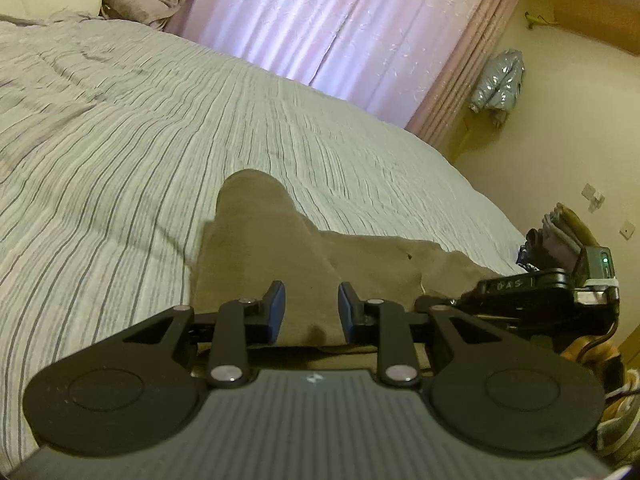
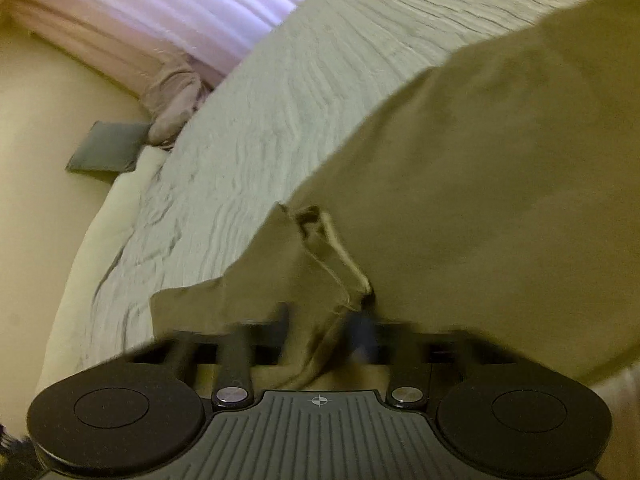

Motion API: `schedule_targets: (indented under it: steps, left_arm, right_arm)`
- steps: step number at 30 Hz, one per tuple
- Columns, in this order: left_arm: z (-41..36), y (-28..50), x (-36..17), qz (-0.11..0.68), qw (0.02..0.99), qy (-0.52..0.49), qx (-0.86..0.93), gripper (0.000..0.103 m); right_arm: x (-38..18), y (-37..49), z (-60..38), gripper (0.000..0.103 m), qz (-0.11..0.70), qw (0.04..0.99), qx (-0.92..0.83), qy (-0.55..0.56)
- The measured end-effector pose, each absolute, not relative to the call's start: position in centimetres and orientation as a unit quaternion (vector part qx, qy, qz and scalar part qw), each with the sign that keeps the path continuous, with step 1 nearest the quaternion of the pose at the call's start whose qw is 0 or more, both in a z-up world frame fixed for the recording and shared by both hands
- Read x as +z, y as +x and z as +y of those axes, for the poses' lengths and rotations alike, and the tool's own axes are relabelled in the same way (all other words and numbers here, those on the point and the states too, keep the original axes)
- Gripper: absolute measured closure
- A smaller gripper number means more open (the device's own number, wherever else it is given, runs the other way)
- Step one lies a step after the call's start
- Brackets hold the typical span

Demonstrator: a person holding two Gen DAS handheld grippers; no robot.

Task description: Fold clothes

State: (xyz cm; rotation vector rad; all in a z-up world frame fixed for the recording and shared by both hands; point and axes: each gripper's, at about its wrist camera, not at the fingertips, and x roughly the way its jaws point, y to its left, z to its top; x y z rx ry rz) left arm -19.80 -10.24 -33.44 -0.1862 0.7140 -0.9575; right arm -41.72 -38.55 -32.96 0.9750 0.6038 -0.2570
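Left gripper nearest, jaws part-open astride the olive garment with gaps either side, so nothing pinched; looks staged to take that fold. Right gripper blurred, jaws narrowed on a bunched hem of the same cloth, likely to lift it. Garment lies at the near edge of the striped bed, curtain far behind.
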Motion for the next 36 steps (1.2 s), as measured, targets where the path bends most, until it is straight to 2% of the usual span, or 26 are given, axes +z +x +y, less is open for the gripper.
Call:
schedule_targets:
  steps: [1,7,10,15,21,27,32,36]
  left_arm:
    - [-10.2,-19.8,-33.4,0.335,0.823,-0.089,-0.45,0.08]
    - [-10.8,-19.7,-33.0,0.337,0.809,-0.101,-0.471,0.08]
    - [-11.8,-19.8,-33.8,0.357,0.793,-0.109,-0.481,0.08]
    - [-13.5,-20.3,-34.6,0.374,0.788,-0.092,-0.48,0.08]
    - [-13.7,-20.1,-34.2,0.369,0.792,-0.081,-0.479,0.08]
    - [-14.4,-20.3,-34.8,0.377,0.79,-0.07,-0.479,0.08]
    - [-14.3,-20.2,-34.8,0.378,0.79,-0.067,-0.478,0.081]
    - [-14.3,-20.1,-34.7,0.379,0.791,-0.061,-0.477,0.081]
  right_arm:
    - [-32.9,-41.7,-38.1,0.099,0.276,0.84,-0.119,0.452]
    - [-28.7,-47.8,-37.1,0.1,0.12,0.922,-0.156,0.334]
    - [-29.5,-50.8,-38.2,0.1,0.134,0.906,-0.216,0.339]
    - [-33.7,-52.7,-40.7,0.1,0.169,0.856,-0.242,0.424]
    - [-30.5,-53.5,-39.8,0.1,0.116,0.893,-0.245,0.36]
    - [-34.5,-53.4,-41.4,0.1,0.181,0.854,-0.263,0.411]
    - [-33.1,-53.8,-41.2,0.099,0.158,0.874,-0.249,0.386]
    - [-34.3,-52.8,-41.8,0.099,0.219,0.861,-0.258,0.38]
